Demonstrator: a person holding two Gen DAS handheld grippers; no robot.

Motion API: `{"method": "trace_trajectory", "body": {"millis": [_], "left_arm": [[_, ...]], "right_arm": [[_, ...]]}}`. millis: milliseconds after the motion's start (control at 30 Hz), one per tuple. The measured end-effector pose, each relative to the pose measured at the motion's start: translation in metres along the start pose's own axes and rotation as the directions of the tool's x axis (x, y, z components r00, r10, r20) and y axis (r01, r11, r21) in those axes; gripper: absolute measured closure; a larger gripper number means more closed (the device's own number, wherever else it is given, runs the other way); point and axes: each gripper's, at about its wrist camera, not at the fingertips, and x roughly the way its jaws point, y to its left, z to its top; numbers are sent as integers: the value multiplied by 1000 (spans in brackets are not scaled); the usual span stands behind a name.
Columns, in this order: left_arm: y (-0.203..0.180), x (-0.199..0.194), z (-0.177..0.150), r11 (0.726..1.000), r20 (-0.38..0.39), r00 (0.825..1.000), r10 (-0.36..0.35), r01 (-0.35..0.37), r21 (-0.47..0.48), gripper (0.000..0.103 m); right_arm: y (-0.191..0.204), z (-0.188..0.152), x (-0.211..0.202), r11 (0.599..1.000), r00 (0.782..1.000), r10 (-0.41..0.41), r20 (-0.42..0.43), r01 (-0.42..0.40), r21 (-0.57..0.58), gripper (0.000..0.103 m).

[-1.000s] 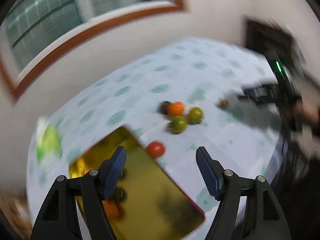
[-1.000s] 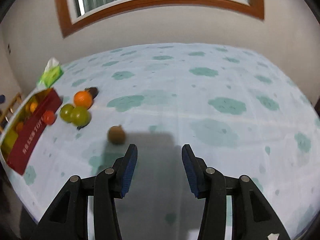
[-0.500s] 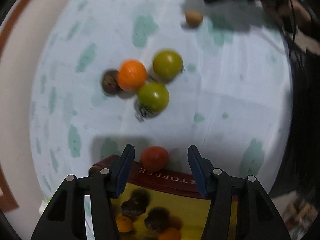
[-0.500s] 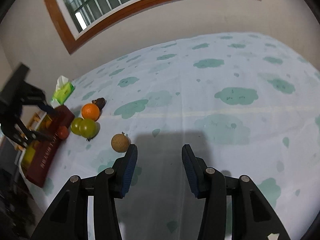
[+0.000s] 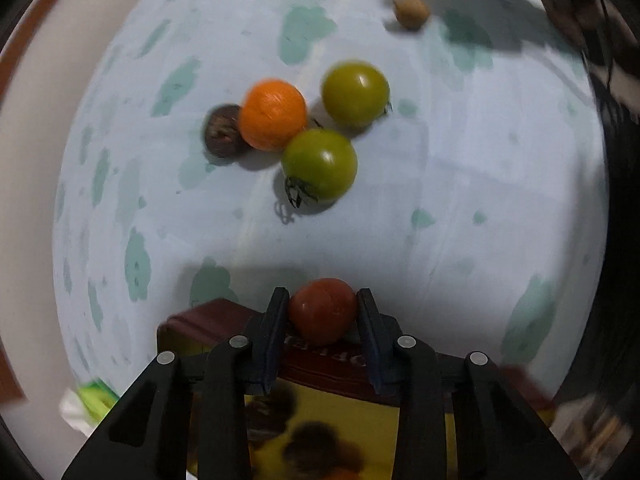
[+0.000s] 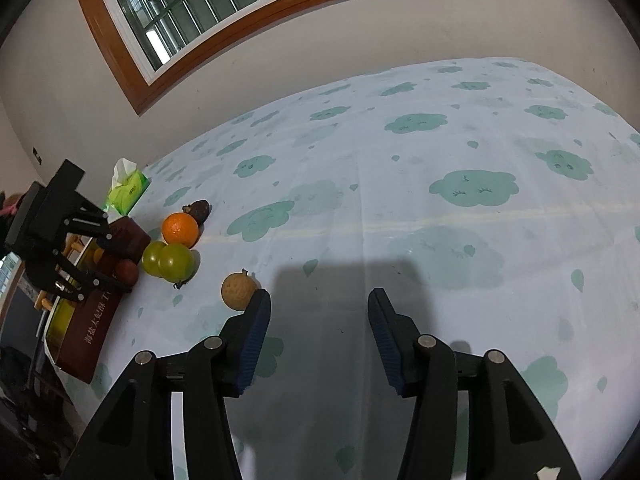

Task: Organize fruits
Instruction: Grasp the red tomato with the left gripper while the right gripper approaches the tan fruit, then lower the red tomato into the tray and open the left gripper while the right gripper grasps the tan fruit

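Left gripper (image 5: 322,316) clamps red tomato (image 5: 322,310) | right gripper (image 6: 318,322) fingers wide | window (image 6: 208,4) right view only

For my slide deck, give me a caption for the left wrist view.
Left gripper closed on a red tomato at the box edge.

The left tongs (image 5: 322,312) have closed, seemingly gripping the red tomato (image 5: 322,310) beside the box (image 5: 208,322).

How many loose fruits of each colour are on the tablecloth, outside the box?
Green: 2
Orange: 1
Red, between the left gripper fingers: 1
Dark brown: 1
Tan: 1
Total: 6
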Motion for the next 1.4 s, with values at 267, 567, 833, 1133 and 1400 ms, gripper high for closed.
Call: {"method": "trace_trajectory", "body": {"millis": [267,567,833,1133,1400], "left_arm": [[-9,-62,-12,869,290,947,136,26,-494,68],[-43,-103,-47,579,427,880,208,241,-779,68],[-64,-111,-85,501,355,875,328,158,-851,68],[-61,-90,-167,255,258,883,393,165,-953,68],[-68,-71,-194,223,217,896,387,138,-965,68]], "right_arm": [[4,0,0,1000,1000,-11,-6,11,-30,52],[51,6,10,977,998,36,-46,-45,-206,57],[60,14,41,968,993,-10,-115,-19,-251,80],[73,11,43,951,992,-73,-100,39,-306,81],[68,13,44,952,992,-70,-105,35,-303,81]]}}
